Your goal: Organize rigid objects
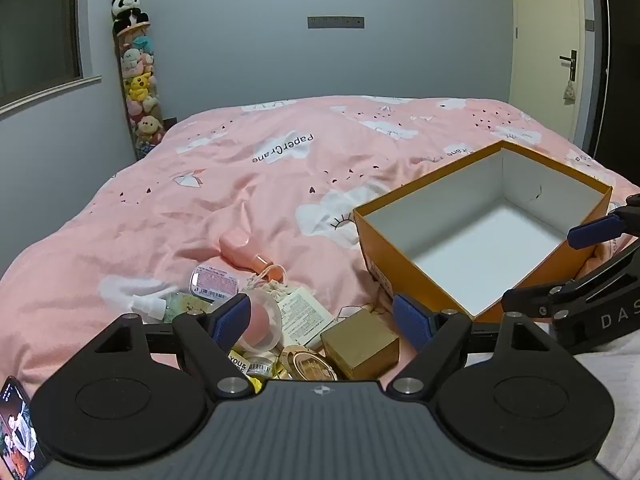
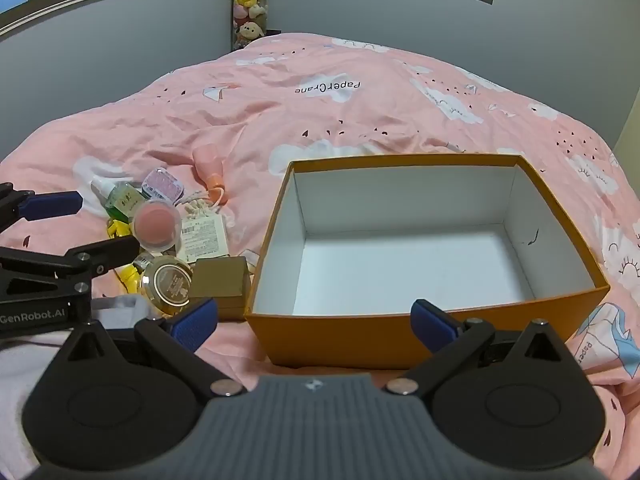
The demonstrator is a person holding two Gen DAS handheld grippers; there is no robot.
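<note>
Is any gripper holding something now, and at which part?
Nothing is held. The left gripper and the right gripper are both open and empty.

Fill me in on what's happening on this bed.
A person holds two grippers above a pink duvet. The orange box sits open with nothing inside. Small items, including a gold box and a round pink container, lie piled beside it. The left gripper and right gripper are open and hold nothing.
</note>
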